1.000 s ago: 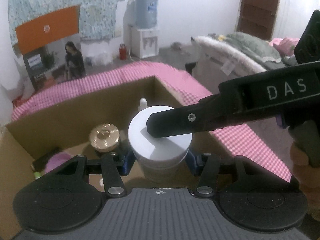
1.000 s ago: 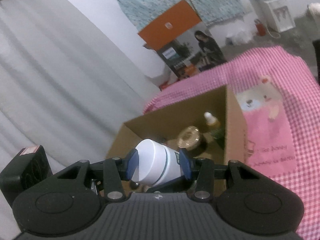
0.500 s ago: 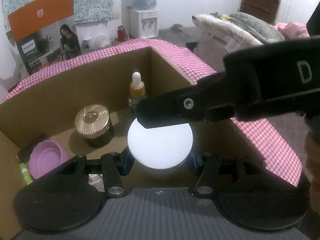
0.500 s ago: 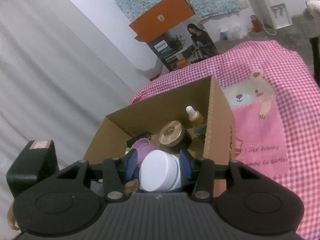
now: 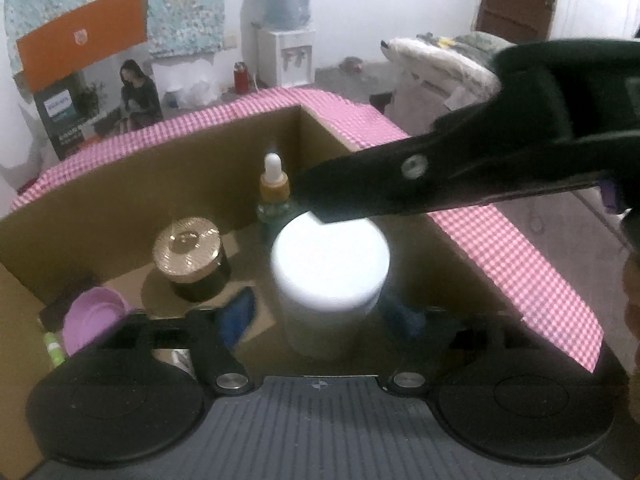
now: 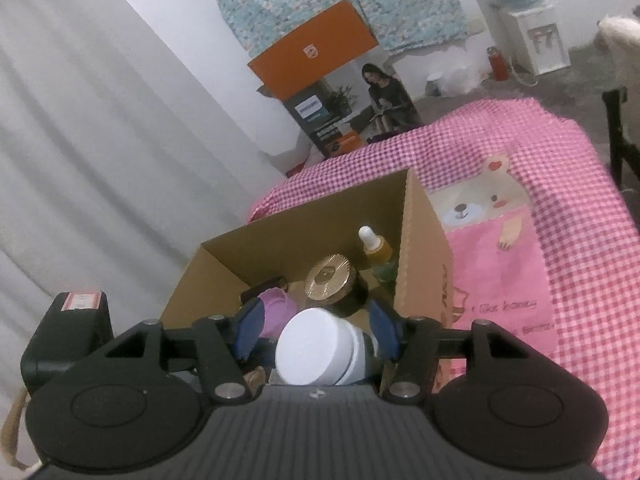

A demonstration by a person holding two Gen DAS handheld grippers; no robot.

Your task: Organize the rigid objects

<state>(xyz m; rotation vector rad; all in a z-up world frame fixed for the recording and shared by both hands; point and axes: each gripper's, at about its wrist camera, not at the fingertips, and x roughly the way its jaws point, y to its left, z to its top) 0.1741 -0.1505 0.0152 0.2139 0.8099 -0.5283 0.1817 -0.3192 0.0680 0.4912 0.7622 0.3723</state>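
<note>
A white round jar (image 5: 329,268) stands inside the cardboard box (image 5: 160,184). My left gripper (image 5: 324,316) is open, its blue pads apart from the jar on both sides. My right gripper (image 6: 316,334) is also open around the same jar (image 6: 320,354), with gaps on both sides; its black finger (image 5: 400,184) crosses the left wrist view above the lid. Beside the jar in the box are a gold-lidded dark jar (image 5: 190,256), a dropper bottle (image 5: 274,192) and a purple lid (image 5: 94,320).
The box sits on a pink checked cloth (image 6: 560,208) with a bear picture. A small green tube (image 5: 54,350) lies at the box's left wall. A printed orange carton (image 6: 332,80) and a water dispenser (image 5: 286,24) stand behind, grey curtain (image 6: 100,140) to the left.
Both grippers lowered the white jar into the box, then opened their jaws. The jar now stands free on the box floor.
</note>
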